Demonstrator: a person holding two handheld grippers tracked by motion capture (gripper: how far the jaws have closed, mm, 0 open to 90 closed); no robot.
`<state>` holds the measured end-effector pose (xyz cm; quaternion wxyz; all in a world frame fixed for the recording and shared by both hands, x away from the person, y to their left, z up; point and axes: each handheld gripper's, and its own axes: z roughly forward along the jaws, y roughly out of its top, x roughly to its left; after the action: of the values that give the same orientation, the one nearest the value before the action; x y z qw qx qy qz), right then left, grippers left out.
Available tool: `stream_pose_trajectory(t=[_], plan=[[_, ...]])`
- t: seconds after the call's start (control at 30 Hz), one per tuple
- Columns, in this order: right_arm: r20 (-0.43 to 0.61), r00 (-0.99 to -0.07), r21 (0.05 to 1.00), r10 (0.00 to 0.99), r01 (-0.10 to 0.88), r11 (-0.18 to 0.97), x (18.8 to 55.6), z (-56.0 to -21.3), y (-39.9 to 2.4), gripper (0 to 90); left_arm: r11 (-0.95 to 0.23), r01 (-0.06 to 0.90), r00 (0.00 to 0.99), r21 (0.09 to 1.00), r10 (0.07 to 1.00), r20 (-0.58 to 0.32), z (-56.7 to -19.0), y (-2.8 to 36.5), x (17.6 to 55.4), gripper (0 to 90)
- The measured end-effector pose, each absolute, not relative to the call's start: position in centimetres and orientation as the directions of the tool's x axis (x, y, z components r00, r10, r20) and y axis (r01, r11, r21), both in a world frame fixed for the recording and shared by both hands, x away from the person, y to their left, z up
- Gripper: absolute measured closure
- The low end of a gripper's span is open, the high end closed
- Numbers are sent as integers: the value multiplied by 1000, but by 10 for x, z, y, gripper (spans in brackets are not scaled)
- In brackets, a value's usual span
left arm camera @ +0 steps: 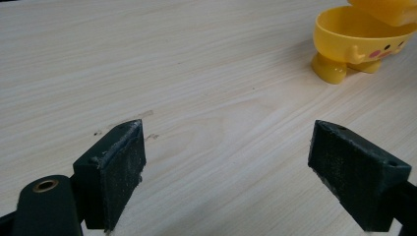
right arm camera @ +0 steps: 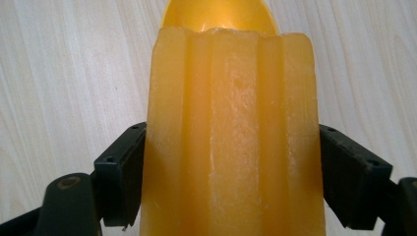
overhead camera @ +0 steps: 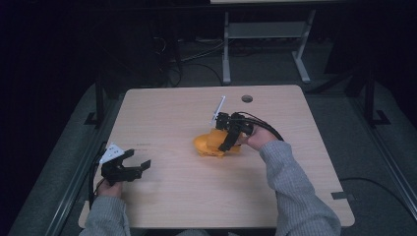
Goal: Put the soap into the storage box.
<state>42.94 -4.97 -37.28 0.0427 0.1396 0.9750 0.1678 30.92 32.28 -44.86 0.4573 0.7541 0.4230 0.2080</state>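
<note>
Left tongs (overhead camera: 140,165): spread wide, holding nothing, well to the left of the yellow duck bowl (left arm camera: 355,46) | right tongs (right arm camera: 231,162): pinching the ribbed yellow piece (right arm camera: 235,142) from both sides, just over the bowl | how we do it well, we think: keep the piece straight, lower it slowly into the bowl, then let go.

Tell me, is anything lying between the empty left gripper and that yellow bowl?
No. Between the left gripper and the yellow bowl there is just bare wooden table; the left gripper view and high view both show it.
</note>
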Motion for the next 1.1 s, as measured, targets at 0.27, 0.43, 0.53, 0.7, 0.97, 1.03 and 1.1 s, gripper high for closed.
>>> stream_pose_trajectory(t=[0.27,0.43,0.53,0.7,0.97,1.03,1.1], plan=[[-45,-964,348,261,230,909,435,-363,-38,212,-226,450,555,864,829,-72,-449,323,309,138],[-35,-969,362,244,216,907,439,-361,-30,212,-224,449,555,865,829,-74,-449,324,309,139],[-42,-971,354,236,206,912,440,-360,-24,212,-225,455,553,862,830,-75,-449,324,309,138],[-27,-975,356,221,197,913,442,-364,-15,212,-223,455,553,862,830,-77,-449,324,309,138],[-14,-978,342,207,190,920,445,-371,-11,211,-222,453,553,864,830,-77,-449,324,310,138],[-10,-979,342,205,189,921,445,-372,-10,211,-221,453,554,864,829,-78,-449,324,310,138],[-11,-980,336,197,182,924,445,-374,-8,211,-221,454,553,863,830,-78,-449,324,309,138]])
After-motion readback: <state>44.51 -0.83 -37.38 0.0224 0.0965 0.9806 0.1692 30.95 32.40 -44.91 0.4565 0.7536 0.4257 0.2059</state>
